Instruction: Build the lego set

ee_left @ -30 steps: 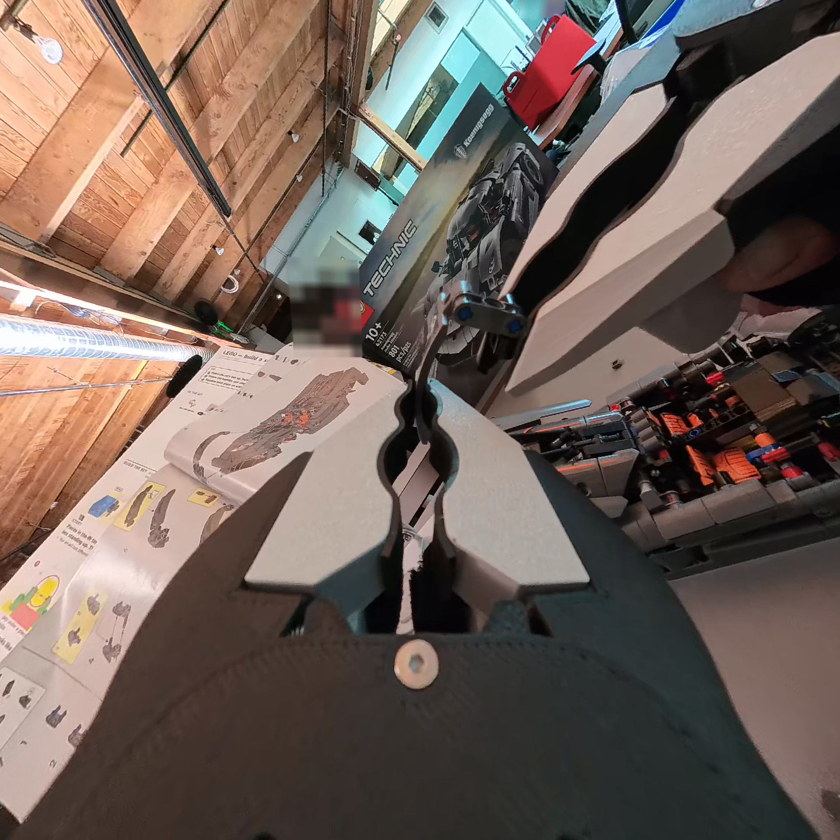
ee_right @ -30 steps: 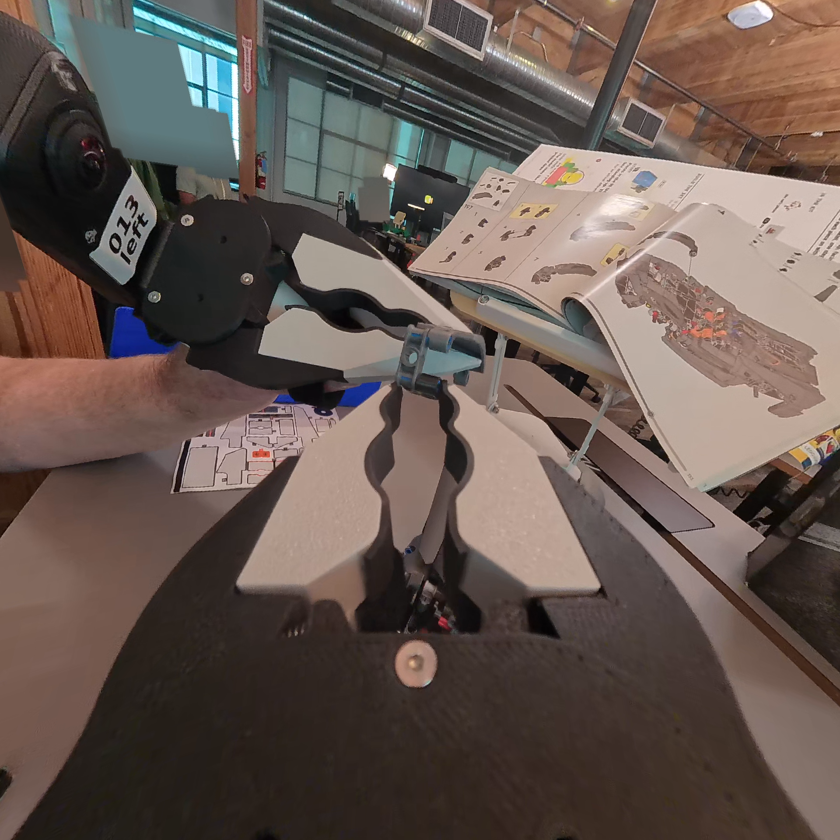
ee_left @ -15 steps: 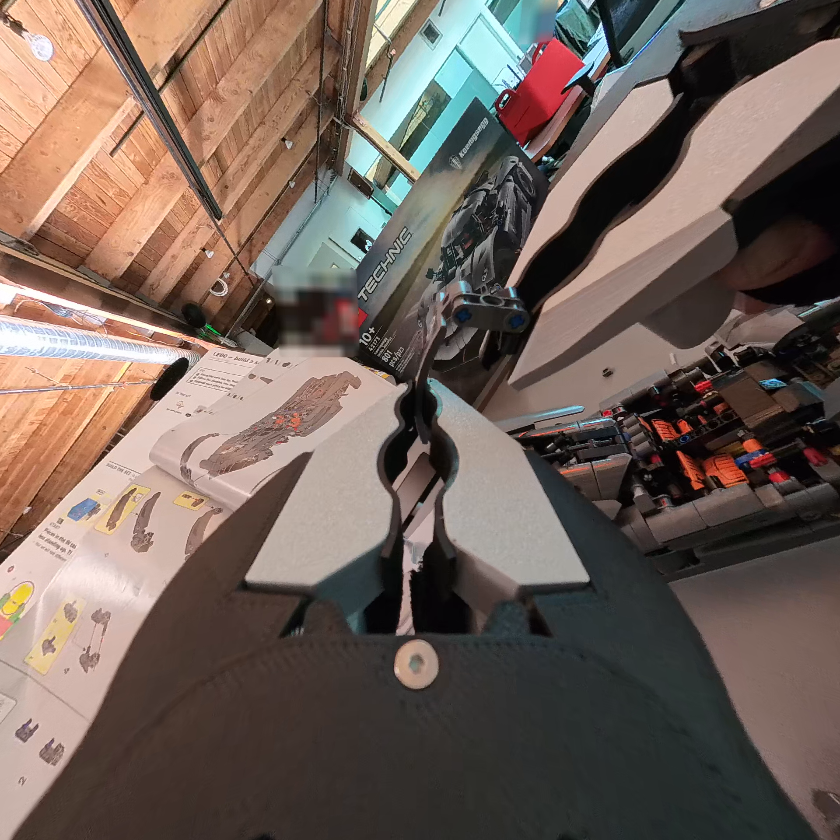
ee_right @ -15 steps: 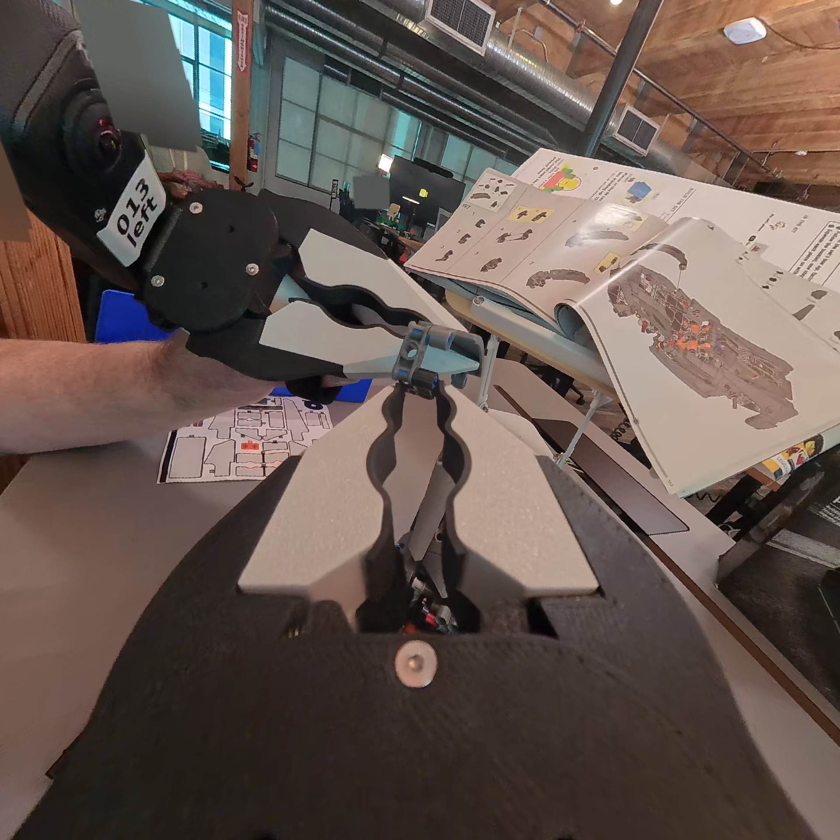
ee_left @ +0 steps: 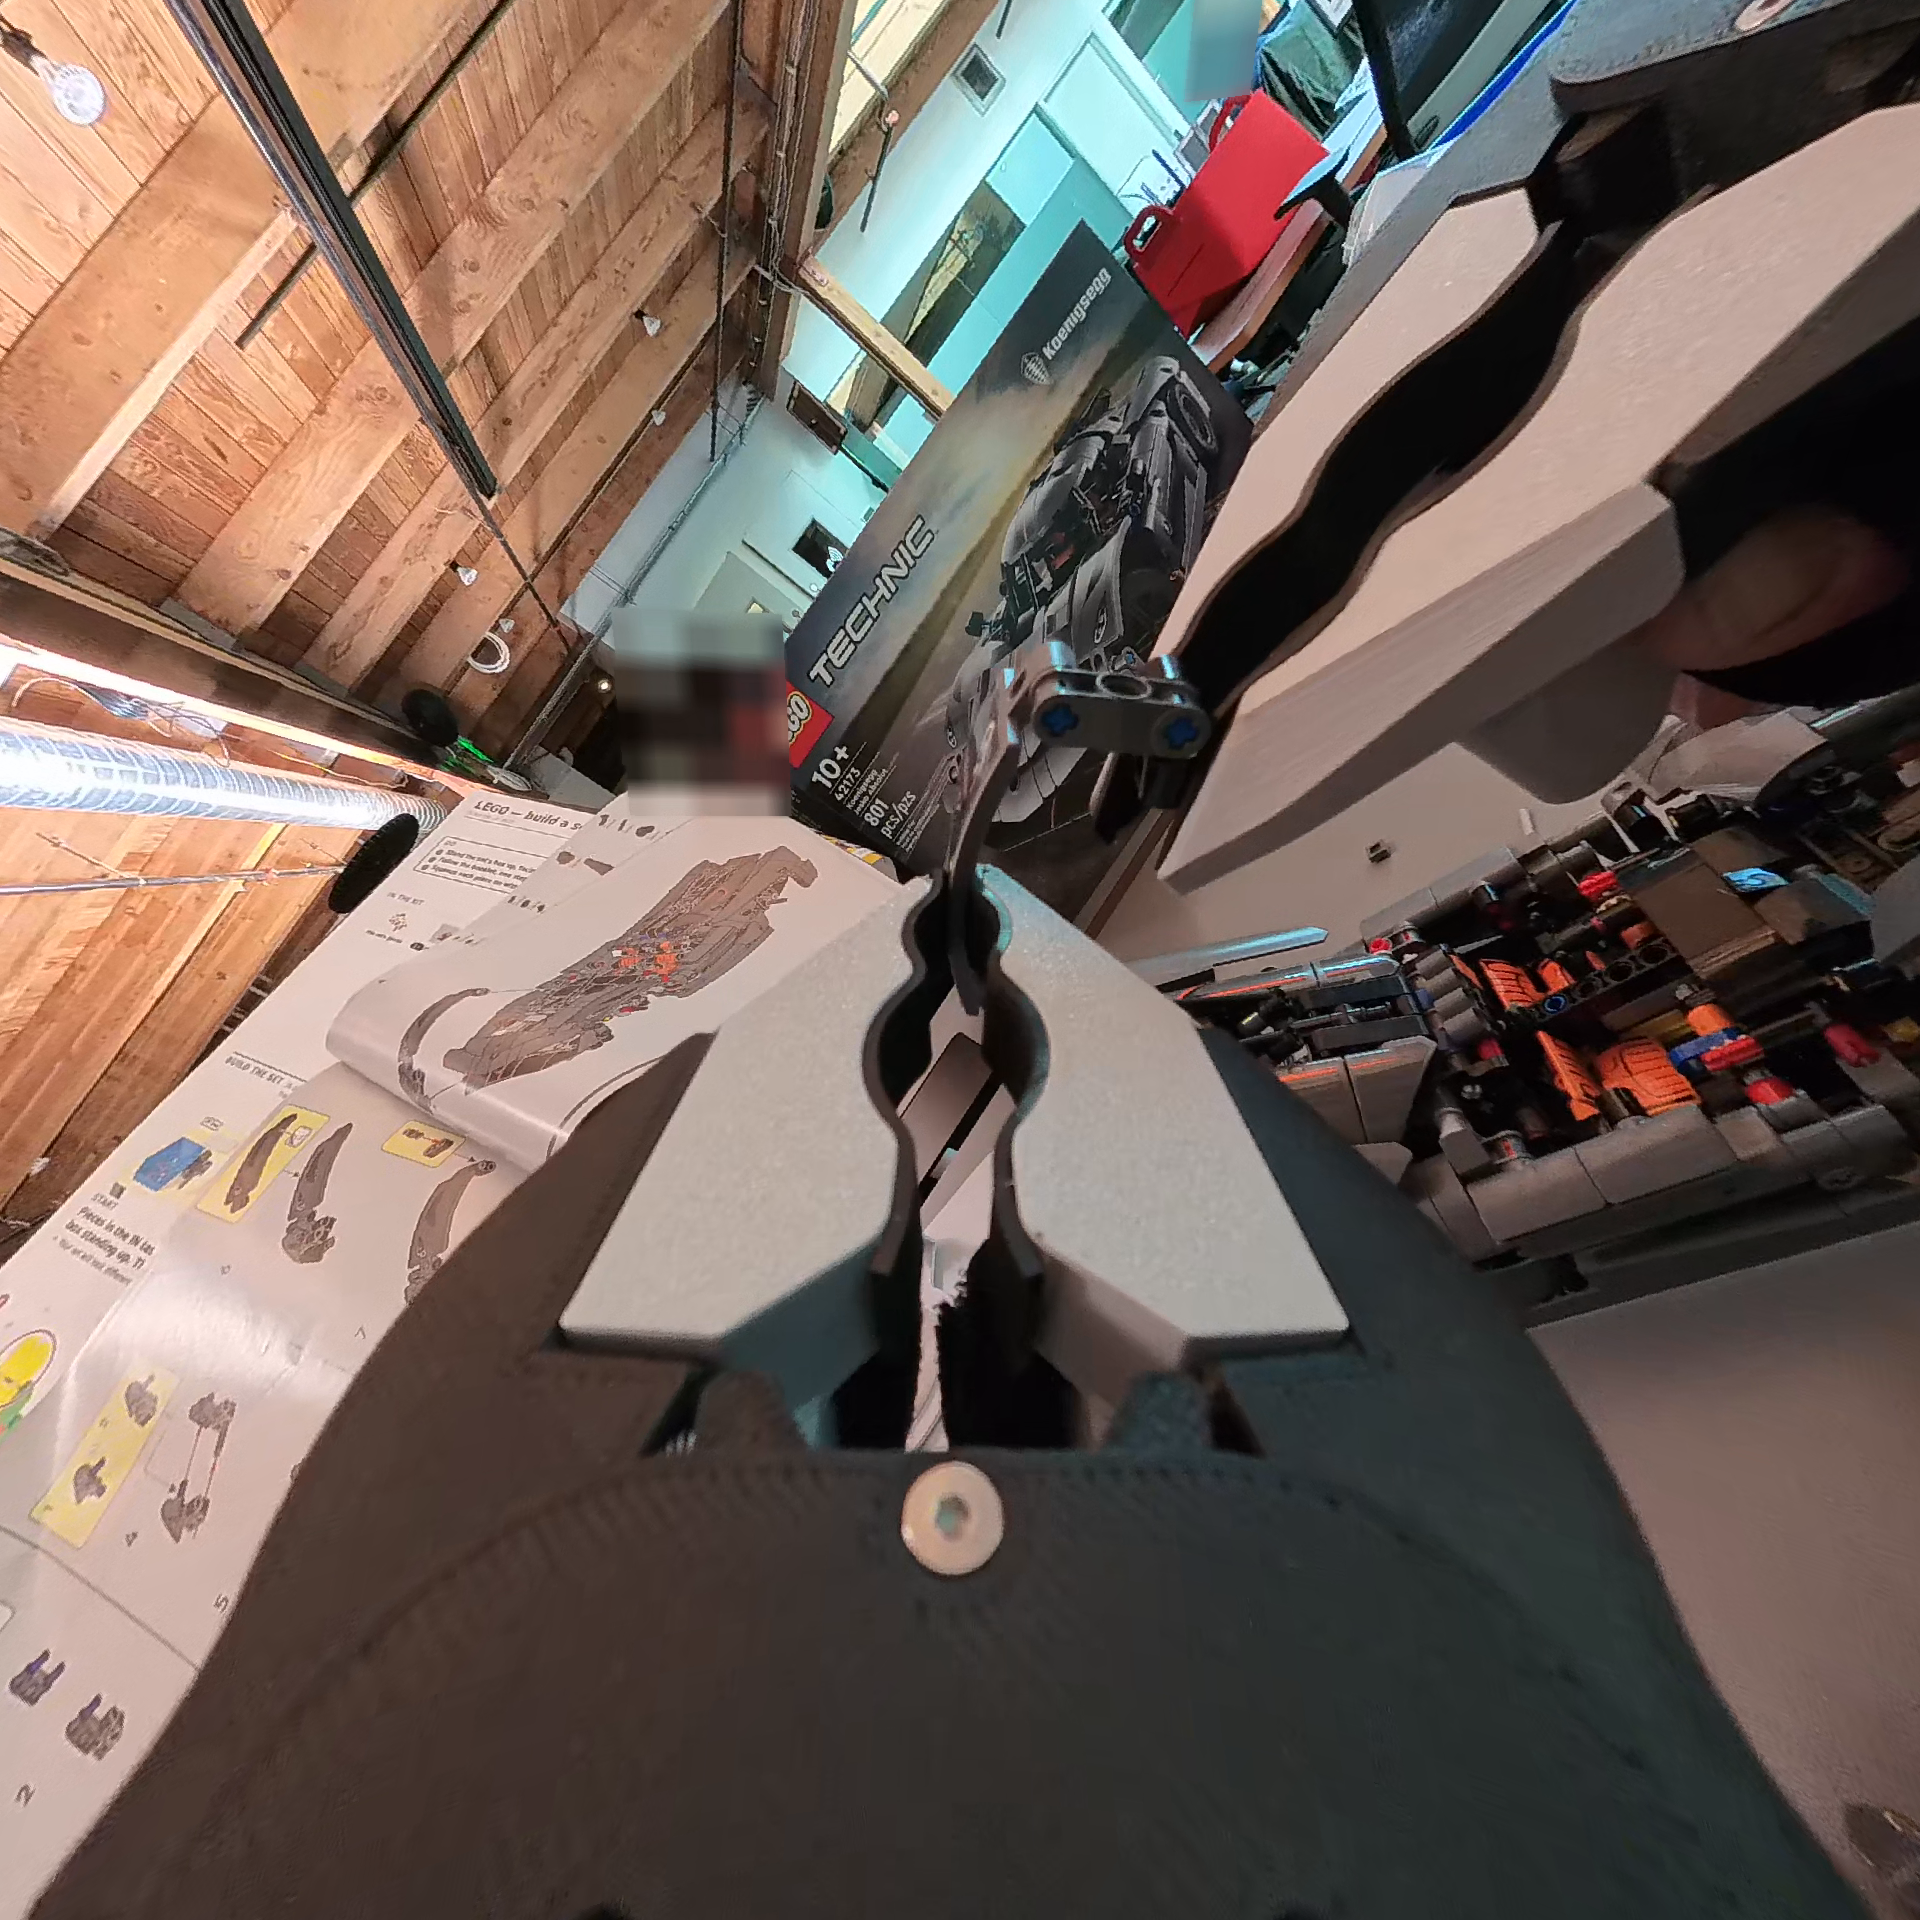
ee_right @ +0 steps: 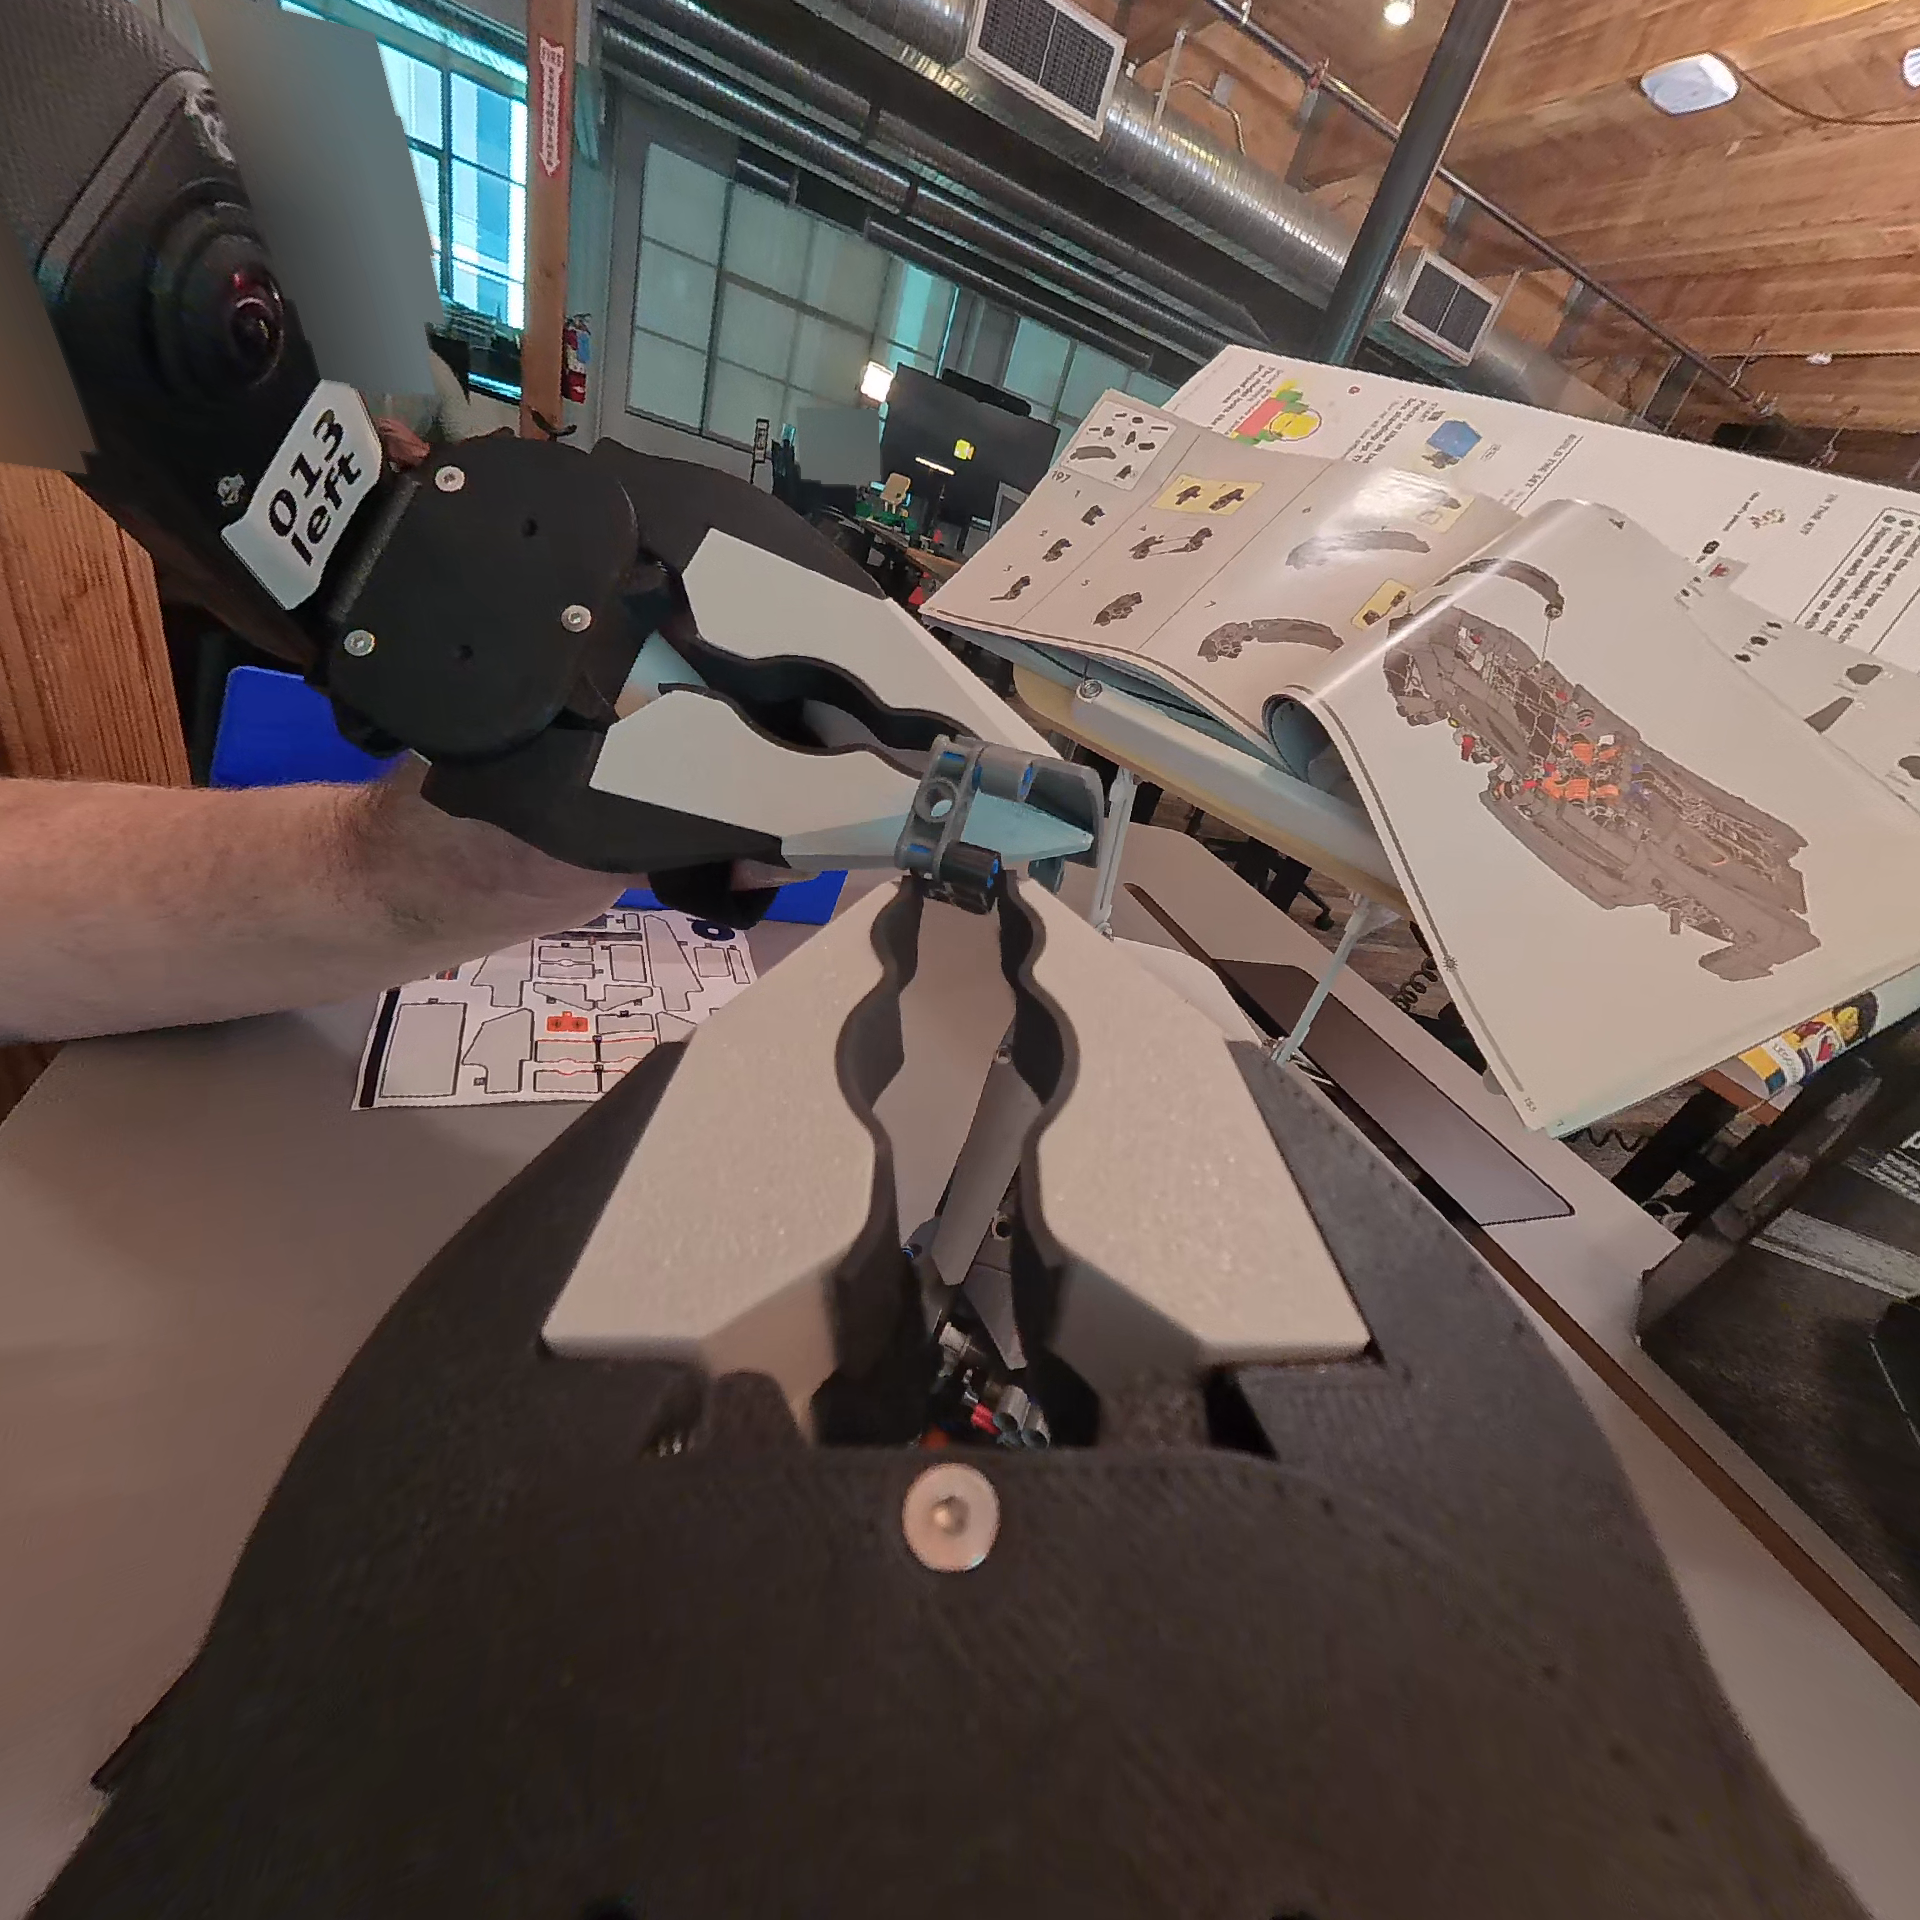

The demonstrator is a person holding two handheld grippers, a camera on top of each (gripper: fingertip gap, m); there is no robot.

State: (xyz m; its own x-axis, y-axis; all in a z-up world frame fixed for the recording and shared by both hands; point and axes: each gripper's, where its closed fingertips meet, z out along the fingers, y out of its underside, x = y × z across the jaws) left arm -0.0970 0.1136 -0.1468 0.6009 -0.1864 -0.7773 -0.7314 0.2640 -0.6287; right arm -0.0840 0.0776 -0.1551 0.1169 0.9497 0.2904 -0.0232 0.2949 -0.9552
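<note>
My left gripper (ee_left: 966, 935) is shut on a thin dark grey curved panel (ee_left: 977, 821). A grey connector with blue pins (ee_left: 1117, 712) sits on the panel's far end. My right gripper (ee_left: 1195, 707) comes in from the upper right and meets that connector. In the right wrist view, the right gripper (ee_right: 954, 904) is closed on the black pin end under the connector (ee_right: 956, 800), and the left gripper (ee_right: 1039, 821) reaches in from the left. The part-built grey and orange car model (ee_left: 1558, 1060) lies on the table to the right.
An open instruction booklet (ee_right: 1558, 727) leans on a stand behind the grippers. The set's box (ee_left: 1018, 582) stands upright behind it. A sticker sheet (ee_right: 561, 1008) lies on the grey table (ee_right: 208, 1195), with a blue bin (ee_right: 270, 727) behind a person's forearm. Less than 4 cm separates the two grippers' tips.
Both grippers keep their hold on the joined piece. The pair has shifted and tilted slightly in the air, and the model has slid a little to the right in the left wrist view.
</note>
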